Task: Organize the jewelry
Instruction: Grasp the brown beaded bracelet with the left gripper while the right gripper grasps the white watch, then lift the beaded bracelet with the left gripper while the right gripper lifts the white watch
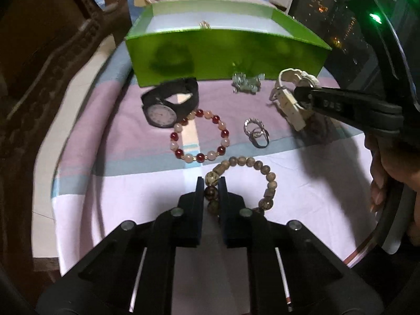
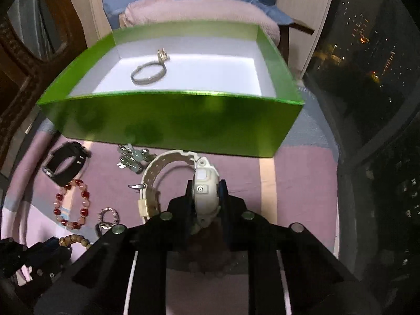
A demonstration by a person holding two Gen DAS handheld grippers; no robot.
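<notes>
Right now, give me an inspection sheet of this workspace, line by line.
Surface: pink, white and blue striped cloth over the table.
Job's things: green box holds a silver bangle; on the cloth lie a black watch, red and pink bead bracelet, silver rings and green charm cluster.
Clutter: nothing seen.
Grippers: left tool shut on the wooden bead bracelet; right tool shut on the white watch.
Cables: nothing seen.
Surroundings: carved wooden chair, pink cushion, dark window with city lights.
</notes>
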